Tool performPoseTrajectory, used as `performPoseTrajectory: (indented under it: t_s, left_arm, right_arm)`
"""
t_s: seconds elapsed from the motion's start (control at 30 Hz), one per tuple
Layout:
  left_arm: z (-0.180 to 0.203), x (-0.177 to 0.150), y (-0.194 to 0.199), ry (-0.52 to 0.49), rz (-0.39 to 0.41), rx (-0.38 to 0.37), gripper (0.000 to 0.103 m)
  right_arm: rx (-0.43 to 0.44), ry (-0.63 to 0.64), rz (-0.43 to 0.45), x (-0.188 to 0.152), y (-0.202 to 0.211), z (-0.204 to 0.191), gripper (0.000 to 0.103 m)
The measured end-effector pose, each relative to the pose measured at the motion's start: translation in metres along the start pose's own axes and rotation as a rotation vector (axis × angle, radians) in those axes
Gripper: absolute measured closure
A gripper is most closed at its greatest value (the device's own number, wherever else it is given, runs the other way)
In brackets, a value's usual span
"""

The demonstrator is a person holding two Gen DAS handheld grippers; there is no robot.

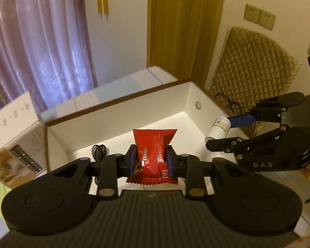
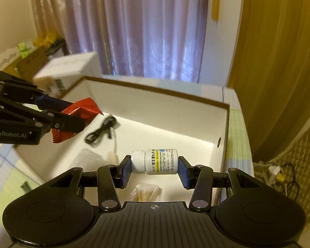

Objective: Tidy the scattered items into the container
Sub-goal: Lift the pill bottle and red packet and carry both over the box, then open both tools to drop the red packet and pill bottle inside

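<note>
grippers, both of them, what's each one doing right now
Left gripper: closed on the crinkled red foil snack packet, above the white open box.
Right gripper: closed on the small white plastic pill bottle, held sideways over the box.

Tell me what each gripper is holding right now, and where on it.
Left gripper: red snack packet, pinched across its lower half. Right gripper: white pill bottle, lying sideways, clamped end to end, cap and base.
</note>
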State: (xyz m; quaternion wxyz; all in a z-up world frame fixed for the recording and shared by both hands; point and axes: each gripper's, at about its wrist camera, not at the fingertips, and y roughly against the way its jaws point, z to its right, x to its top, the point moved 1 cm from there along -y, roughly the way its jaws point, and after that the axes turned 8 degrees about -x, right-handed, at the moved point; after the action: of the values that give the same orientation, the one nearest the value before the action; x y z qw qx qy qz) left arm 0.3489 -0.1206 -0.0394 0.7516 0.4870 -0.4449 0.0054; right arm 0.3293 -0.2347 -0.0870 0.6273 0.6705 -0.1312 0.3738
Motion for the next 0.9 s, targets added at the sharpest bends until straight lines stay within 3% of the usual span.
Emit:
performPoseTrajectory:
  t_s: [0.37,0.63,0.8,0.9]
  left_arm:
    - [-0.042,0.028,-0.102,0.19,-0.151,-0.023,0.078]
    - [-0.04,0.023,-0.132,0.184,-0.187,-0.014,0.077]
    - [-0.047,0.022,-0.131,0.21,-0.178,-0.007,0.064]
    - [-0.048,0.021,-0.124,0.201,-0.175,0.009,0.059]
  right_arm:
    - [-0.009,0.008,-0.11,0.026,-0.064,0.02,0.059]
    - [-0.02,0.055,-0.152,0.03,-0.089,0.016,0.059]
    - [-0.039,0.141,-0.166,0.027,-0.09,0.005,0.058]
    - [-0.05,0.193,-0.134,0.024,-0.084,-0.003,0.021]
